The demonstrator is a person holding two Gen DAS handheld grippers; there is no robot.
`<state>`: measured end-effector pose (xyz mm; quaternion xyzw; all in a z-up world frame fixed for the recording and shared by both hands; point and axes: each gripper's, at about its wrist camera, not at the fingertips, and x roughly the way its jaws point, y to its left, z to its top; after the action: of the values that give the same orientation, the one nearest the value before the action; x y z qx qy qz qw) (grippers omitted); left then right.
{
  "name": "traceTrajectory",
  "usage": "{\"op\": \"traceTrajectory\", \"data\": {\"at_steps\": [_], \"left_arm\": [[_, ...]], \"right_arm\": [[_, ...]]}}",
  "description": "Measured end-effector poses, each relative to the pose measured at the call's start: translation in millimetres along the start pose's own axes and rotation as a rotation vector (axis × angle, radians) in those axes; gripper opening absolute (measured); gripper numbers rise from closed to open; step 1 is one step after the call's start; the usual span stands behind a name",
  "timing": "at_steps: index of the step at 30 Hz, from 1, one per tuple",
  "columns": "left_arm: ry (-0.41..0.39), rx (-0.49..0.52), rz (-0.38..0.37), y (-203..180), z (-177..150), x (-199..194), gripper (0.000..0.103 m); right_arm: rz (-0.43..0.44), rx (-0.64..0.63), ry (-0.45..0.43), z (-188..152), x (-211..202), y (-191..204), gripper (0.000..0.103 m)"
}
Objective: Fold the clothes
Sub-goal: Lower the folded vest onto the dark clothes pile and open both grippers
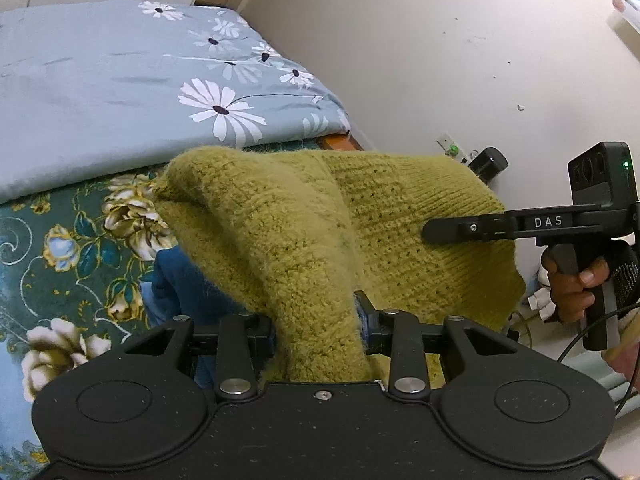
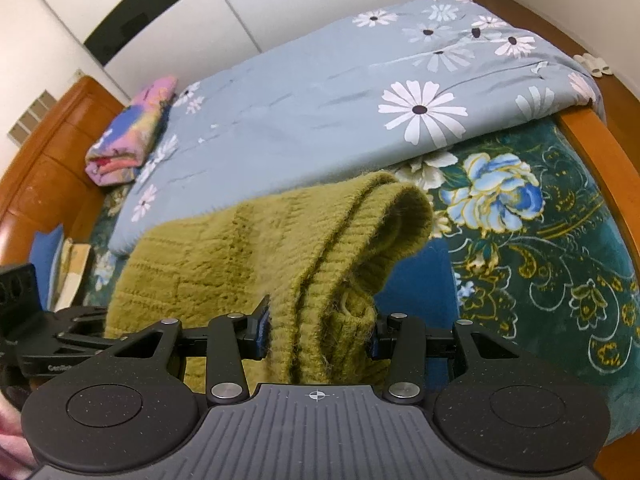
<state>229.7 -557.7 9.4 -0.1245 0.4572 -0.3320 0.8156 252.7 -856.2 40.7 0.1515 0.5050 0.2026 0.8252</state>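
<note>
One fuzzy olive-green knit sweater (image 1: 280, 232), bunched, ribbed, clamped by left hand-held gripper (image 1: 320, 332) and right hand-held gripper (image 2: 320, 336)

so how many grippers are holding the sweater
2. The left gripper is shut on one bunched part of the sweater; the right gripper is shut on another part, with the knit hanging between them above the bed.
</note>
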Motion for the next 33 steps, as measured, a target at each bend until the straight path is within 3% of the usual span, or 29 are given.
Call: {"op": "traceTrajectory", "data": {"at_steps": [13,22,27,33], "left_arm": [[-0.020,-0.152,0.070,22,-15,27,0.034],[-0.025,-0.177,0.055,8,-12,31,0.033],[0.013,-0.170,0.122,23,-23,50,0.045],[0.008,-0.172,0.121,33,-28,59,0.049]], "right_arm": [[0.047,0.006,0.124,19,51,-37,0.039],[0.097,0.016,0.108,20,36,-53,0.040],[0.050,0.075,0.152,6,59,-72,0.041],[0.053,0.151,0.137,-5,73,-93,0.046]]}}
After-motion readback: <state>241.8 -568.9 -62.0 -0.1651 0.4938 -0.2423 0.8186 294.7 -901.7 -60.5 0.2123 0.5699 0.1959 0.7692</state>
